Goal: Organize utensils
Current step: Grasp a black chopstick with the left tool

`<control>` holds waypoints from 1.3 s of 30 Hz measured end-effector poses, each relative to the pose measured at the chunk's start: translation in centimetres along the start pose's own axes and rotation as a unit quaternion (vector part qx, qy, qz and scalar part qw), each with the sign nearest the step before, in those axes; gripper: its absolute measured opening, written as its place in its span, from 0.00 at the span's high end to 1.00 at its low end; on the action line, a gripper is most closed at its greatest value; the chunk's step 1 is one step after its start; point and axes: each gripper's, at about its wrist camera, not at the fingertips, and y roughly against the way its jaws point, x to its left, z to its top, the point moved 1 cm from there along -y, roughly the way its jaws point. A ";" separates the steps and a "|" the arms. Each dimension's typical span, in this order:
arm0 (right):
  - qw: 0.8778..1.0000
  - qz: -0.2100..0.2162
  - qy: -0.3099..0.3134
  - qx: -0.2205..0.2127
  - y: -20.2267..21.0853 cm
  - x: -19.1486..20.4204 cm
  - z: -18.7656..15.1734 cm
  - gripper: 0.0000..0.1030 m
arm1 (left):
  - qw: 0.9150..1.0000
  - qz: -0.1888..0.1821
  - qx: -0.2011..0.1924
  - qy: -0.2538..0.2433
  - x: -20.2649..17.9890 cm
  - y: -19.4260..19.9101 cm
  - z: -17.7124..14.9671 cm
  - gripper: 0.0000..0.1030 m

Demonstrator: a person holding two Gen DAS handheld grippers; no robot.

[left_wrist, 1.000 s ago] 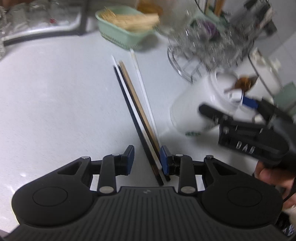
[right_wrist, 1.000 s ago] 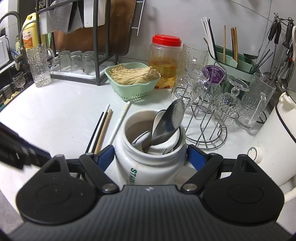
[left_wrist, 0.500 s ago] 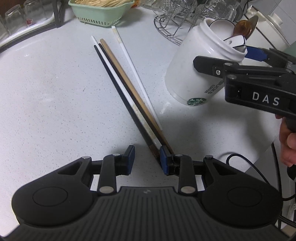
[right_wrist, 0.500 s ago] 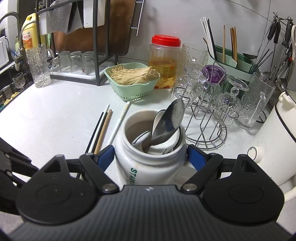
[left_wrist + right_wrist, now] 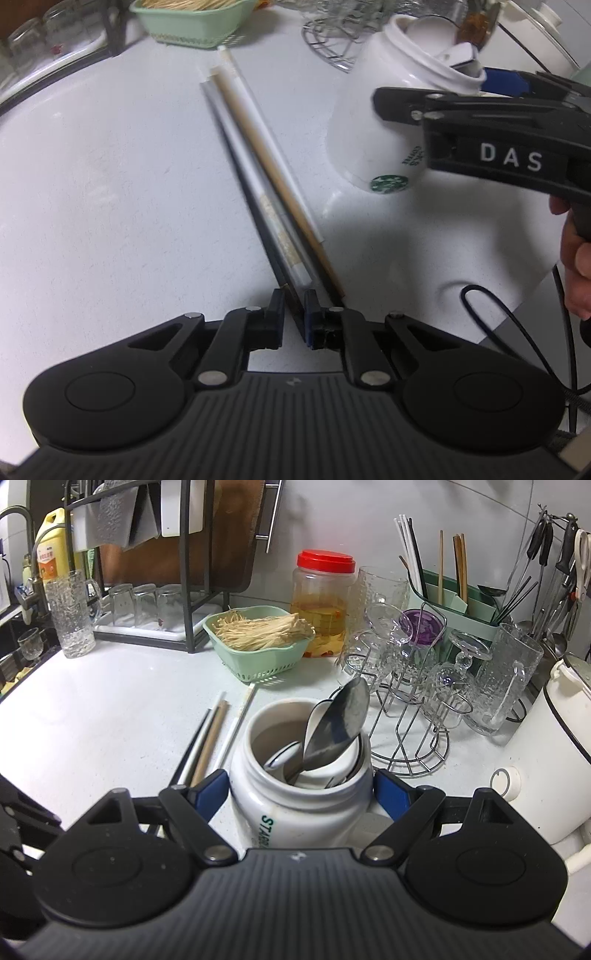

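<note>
Several chopsticks (image 5: 258, 173), black, white and wooden, lie in a bundle on the white counter (image 5: 110, 184); they also show in the right wrist view (image 5: 210, 734). My left gripper (image 5: 294, 314) has closed on the near ends of the black and white ones. A separate white chopstick (image 5: 266, 136) lies beside the bundle. My right gripper (image 5: 300, 790) is shut on a white ceramic jar (image 5: 295, 812) holding spoons (image 5: 338, 727). The jar (image 5: 384, 125) stands just right of the chopsticks.
A green basket of noodles (image 5: 258, 646) stands behind the chopsticks. A wire glass rack (image 5: 410, 686), a red-lidded jar (image 5: 323, 602), a green utensil holder with chopsticks (image 5: 454, 590) and a white kettle (image 5: 550, 760) stand to the right. A dish rack (image 5: 147, 590) is at back left.
My left gripper's jaws have closed from open onto the near ends of the chopsticks. The right gripper and the jar have stayed put.
</note>
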 end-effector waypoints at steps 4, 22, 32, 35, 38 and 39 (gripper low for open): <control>1.000 -0.004 -0.004 0.000 0.0 0.2 0.0 0.15 | 1.000 0.002 0.006 0.015 1.3 0.6 -0.7 0.91; 1.000 0.000 0.001 -0.006 0.4 2.6 0.0 0.15 | 0.994 -0.082 0.014 0.071 4.6 4.5 -5.8 0.93; 1.000 0.000 0.003 -0.002 0.2 2.4 0.0 0.15 | 0.983 -0.142 0.049 0.105 5.4 4.6 -8.2 0.93; 1.000 0.001 0.004 0.000 0.2 2.4 0.1 0.15 | 0.983 -0.137 0.050 0.113 5.3 4.5 -8.3 0.93; 1.000 0.005 0.008 0.001 0.2 2.4 0.1 0.15 | 0.985 -0.125 0.047 0.110 5.3 4.5 -8.3 0.92; 1.000 0.006 0.009 0.001 0.3 2.3 0.0 0.15 | 0.985 -0.125 0.050 0.111 5.6 5.0 -8.6 0.92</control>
